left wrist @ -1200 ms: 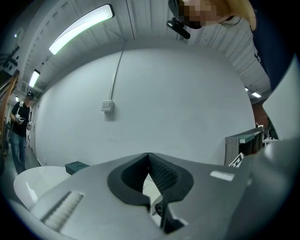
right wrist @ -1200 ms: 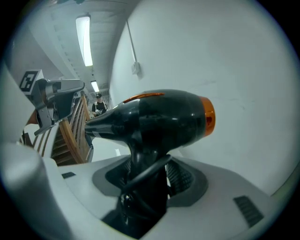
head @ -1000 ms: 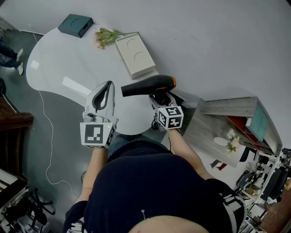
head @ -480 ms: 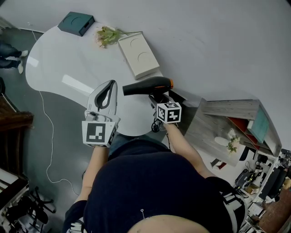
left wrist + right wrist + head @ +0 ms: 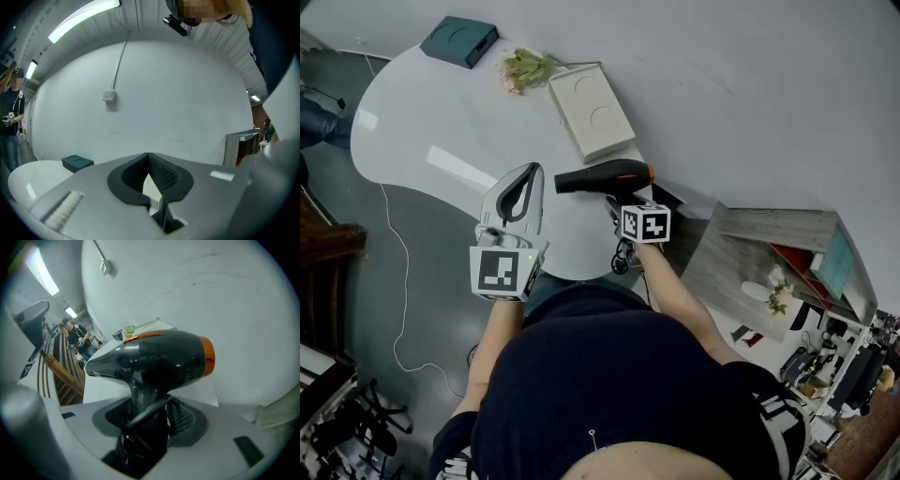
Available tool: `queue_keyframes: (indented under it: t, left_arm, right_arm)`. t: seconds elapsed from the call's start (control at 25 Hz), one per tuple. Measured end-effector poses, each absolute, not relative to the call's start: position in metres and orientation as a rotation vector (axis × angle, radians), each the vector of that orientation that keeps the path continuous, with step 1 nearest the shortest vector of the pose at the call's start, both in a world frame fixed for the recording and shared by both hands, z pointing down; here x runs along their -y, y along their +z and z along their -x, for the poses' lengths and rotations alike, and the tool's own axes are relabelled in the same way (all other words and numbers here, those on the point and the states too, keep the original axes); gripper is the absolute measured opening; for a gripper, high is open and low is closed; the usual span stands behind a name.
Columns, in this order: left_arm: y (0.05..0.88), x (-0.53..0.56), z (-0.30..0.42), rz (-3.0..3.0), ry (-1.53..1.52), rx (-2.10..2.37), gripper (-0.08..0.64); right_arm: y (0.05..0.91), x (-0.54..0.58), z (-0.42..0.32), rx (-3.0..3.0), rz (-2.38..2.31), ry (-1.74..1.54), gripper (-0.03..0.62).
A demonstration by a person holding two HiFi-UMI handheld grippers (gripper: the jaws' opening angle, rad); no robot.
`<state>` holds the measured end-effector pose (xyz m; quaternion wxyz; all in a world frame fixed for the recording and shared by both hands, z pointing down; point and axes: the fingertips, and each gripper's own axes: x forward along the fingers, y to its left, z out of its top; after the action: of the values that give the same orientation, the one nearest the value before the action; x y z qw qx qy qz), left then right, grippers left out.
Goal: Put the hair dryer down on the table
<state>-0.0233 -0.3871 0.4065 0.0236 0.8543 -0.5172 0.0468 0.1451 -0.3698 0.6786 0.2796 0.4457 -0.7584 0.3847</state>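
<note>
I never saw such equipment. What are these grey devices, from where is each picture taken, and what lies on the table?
A person holds a two-jaw gripper in each hand. One picture comes from a camera on the person's head, looking down; the other two from cameras on the grippers. The left gripper is shut and empty. The right gripper clamps a black hair dryer by its handle. On the white table lie a teal box, flowers and a cream tray.

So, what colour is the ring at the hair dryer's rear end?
Orange ring on the black hair dryer; best in the right gripper view.
</note>
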Motion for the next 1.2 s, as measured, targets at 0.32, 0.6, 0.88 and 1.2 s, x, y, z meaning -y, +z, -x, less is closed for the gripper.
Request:
queue_keyframes:
  t: [0.32,0.6,0.88,1.2]
  left_arm:
    - [0.411,0.393,0.032,-2.614,0.161,1.609,0.012]
    - [0.412,0.395,0.038,-2.61,0.162,1.625,0.012]
    - [0.415,0.397,0.041,-2.6,0.173,1.63,0.011]
    - [0.417,0.4,0.043,-2.595,0.179,1.629,0.012]
  right_arm:
    - [0.695,0.37,-0.145,1.947,-1.201,1.093,0.229]
    - [0.699,0.37,-0.143,1.92,-1.19,1.098,0.229]
    - [0.704,0.372,-0.143,1.899,-1.196,1.107,0.229]
    - [0.704,0.381,-0.147,1.847,-1.24,1.166,0.271]
